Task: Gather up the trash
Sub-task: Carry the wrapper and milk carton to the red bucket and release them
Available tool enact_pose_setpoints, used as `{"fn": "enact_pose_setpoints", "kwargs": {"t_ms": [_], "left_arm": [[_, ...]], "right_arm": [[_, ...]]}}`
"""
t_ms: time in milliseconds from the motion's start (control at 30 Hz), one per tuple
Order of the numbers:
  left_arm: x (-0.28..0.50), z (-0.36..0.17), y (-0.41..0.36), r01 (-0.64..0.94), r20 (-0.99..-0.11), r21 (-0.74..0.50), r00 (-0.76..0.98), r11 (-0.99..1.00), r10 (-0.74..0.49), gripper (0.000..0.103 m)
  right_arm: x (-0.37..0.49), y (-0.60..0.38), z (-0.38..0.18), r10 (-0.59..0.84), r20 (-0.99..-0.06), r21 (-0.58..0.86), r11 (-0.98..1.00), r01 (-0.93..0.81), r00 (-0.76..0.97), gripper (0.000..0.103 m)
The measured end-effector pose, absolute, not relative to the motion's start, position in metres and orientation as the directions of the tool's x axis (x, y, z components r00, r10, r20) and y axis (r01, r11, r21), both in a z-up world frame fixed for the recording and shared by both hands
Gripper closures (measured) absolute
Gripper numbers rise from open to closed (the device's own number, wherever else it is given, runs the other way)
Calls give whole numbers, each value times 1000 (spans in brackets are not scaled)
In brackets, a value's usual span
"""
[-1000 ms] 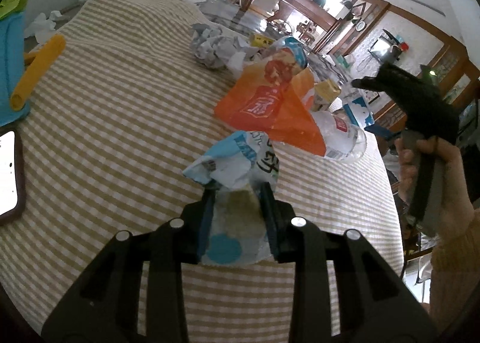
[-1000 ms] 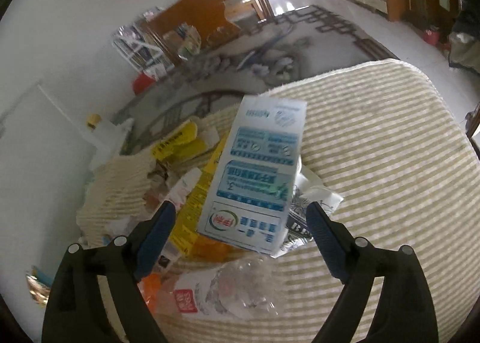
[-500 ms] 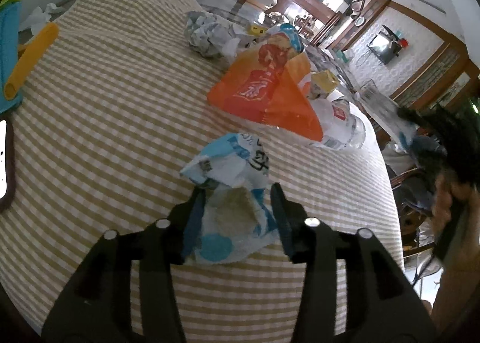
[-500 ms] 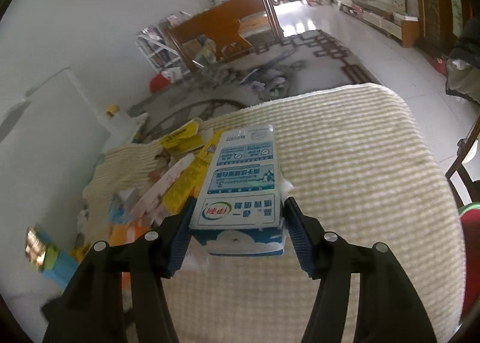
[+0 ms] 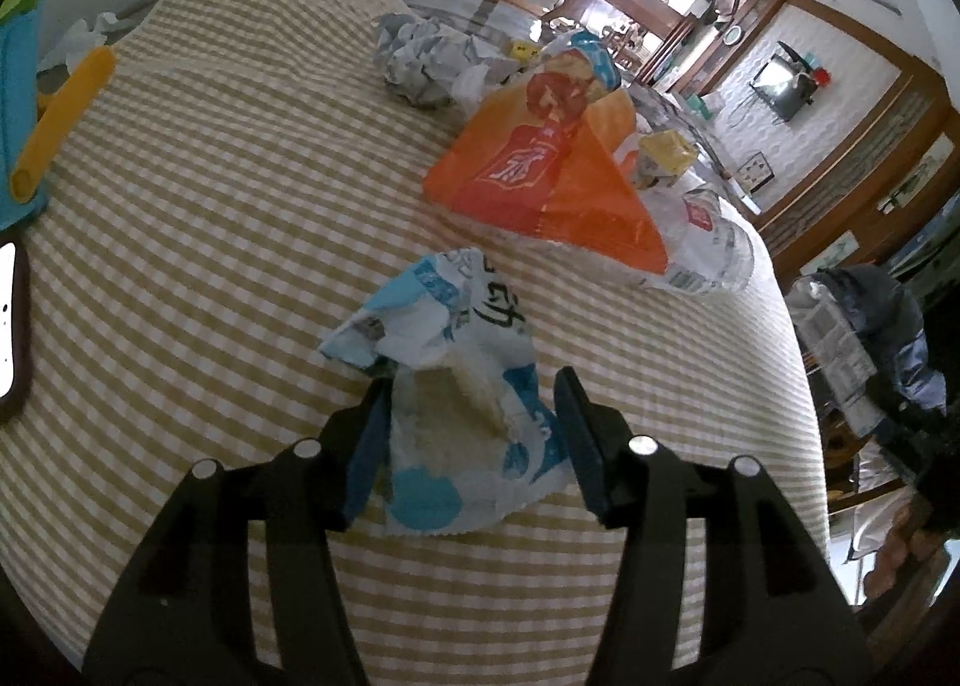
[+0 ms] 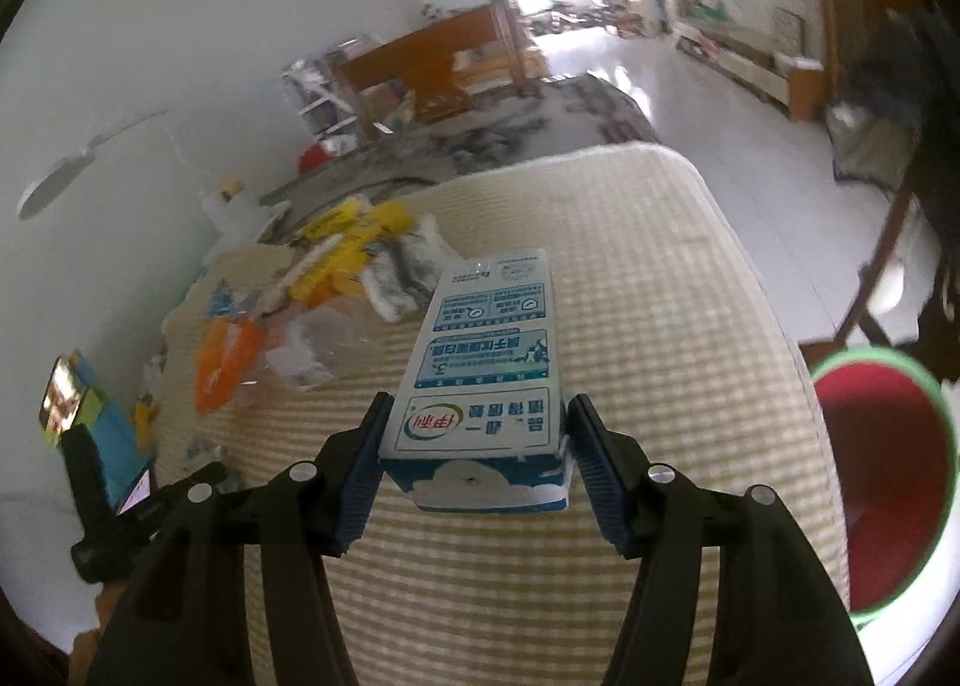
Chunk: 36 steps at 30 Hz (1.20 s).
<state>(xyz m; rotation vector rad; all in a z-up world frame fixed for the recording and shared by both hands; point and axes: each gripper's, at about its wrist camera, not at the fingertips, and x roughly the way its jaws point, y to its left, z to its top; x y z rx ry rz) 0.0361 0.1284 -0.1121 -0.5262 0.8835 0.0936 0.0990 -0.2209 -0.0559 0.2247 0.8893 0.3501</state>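
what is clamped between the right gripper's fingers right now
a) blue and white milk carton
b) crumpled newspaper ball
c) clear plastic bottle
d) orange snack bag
a: in the right wrist view the right gripper has both pads pressed against the sides of the blue and white milk carton, held above the striped tablecloth.

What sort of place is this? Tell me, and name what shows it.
Most likely a home's living or dining room. A table under a checked tablecloth is strewn with trash, wooden furniture stands on a glossy tiled floor, and a small wall-mounted screen hangs on a panelled wall.
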Motion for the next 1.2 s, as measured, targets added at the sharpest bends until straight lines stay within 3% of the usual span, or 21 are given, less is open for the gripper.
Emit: {"fn": "enact_pose_setpoints", "kwargs": {"t_ms": [67,133,533,1200], "left_arm": [[36,-112,128,-293,-760,-389,638,873,-124,55],[36,-113,129,-303,-765,-376,635,876,-109,70],[25,-78,102,-187,-682,-417,711,889,-170,72],[59,-56,5,54,-656,-420,671,906,-345,72]], "right_arm": [[103,-225,-64,403,-725,362,913,-188,558,45],[103,-225,-61,382,-723,336,922,-190,575,45],[99,-249,-51,331,-684,326,936,-133,651,45],[94,-284,-43,322,-651,382,921,-69,687,45]]}}
